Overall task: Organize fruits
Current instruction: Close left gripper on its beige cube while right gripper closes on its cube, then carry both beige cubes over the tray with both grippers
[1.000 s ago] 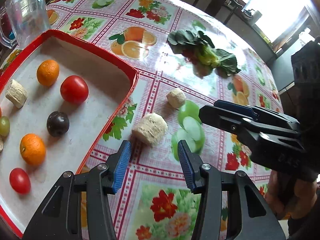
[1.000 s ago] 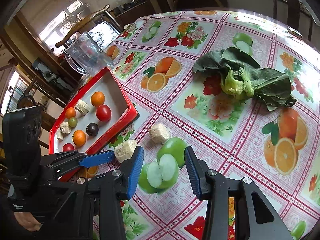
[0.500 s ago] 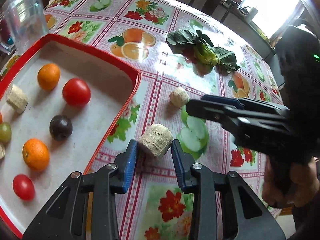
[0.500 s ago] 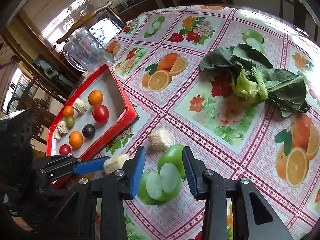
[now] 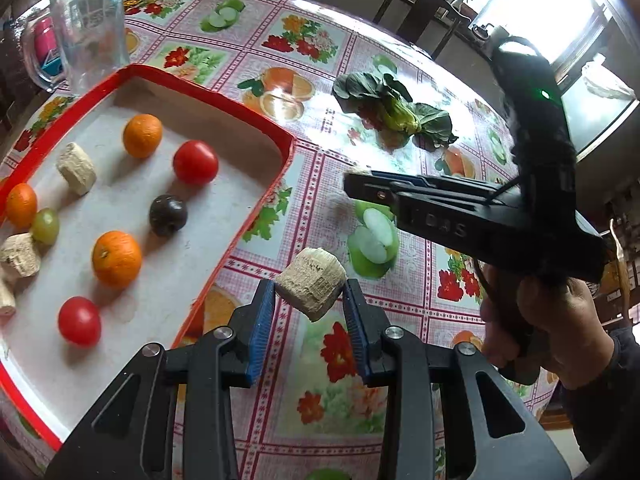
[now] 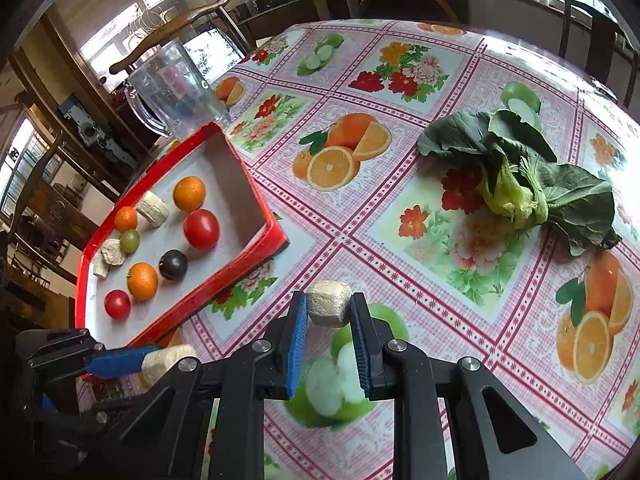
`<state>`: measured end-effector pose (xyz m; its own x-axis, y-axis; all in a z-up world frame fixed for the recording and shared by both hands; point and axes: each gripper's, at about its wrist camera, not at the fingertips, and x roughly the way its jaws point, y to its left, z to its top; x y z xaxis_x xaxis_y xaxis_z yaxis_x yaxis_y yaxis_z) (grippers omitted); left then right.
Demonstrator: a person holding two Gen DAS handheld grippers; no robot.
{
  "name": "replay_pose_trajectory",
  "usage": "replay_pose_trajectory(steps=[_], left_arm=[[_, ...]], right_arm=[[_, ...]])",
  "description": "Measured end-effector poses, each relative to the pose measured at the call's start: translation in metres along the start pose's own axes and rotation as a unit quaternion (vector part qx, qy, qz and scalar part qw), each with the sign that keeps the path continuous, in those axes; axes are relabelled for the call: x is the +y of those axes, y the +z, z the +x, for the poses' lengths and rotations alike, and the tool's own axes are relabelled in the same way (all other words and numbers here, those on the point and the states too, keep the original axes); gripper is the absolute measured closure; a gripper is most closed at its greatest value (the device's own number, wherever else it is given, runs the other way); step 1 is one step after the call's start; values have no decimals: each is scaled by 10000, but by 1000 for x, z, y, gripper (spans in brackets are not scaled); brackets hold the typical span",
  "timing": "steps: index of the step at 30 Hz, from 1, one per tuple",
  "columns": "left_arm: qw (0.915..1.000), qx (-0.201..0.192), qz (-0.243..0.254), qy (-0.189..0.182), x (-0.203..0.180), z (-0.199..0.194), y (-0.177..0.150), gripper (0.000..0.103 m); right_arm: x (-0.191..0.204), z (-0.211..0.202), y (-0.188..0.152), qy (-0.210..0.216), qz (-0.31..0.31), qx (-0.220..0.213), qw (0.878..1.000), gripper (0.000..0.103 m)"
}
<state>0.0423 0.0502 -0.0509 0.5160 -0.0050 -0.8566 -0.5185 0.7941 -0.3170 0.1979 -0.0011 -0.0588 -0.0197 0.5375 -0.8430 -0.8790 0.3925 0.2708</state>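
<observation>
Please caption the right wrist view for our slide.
Right gripper shut on a pale cylindrical chunk beside the red-rimmed fruit tray.

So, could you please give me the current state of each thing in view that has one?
Left gripper: shut on a pale chunk, just closed.
Right gripper: shut on another pale chunk, just closed.
Red tray: holds oranges, tomatoes, a grape, a dark fruit and pale chunks.
Jug: upright, looks empty.
Greens: lying loose on the table.
</observation>
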Motion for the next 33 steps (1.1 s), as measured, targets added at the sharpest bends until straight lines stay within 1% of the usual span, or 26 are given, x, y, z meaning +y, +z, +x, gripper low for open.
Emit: replay_pose_trajectory(steps=[7,14,17,22,26,33], left_arm=[[9999,-117,-53,39,12,-21,-7,70],[9991,-321,-194,178,25,-47,-12,70],[9985,-404,-214,315,30,-59,-15,70],[9975,-508,-236,440,39,-74,-22,70],[9967,-557,-280,518,45,-82,-27,70],[9943,-679,-325,759,55,-97,-33,70]], right_arm=[[21,-23,-10,115,-3,-51,9999,81],[50,-43,-14,286,-125,-145,9994,81],[63,-48,-15,369,-209,-170,9990,81],[83,-52,-15,481,-341,-200,9981,81],[94,-56,-13,530,-423,-241,9974,81],[110,-61,-7,608,-605,-316,9958,81]])
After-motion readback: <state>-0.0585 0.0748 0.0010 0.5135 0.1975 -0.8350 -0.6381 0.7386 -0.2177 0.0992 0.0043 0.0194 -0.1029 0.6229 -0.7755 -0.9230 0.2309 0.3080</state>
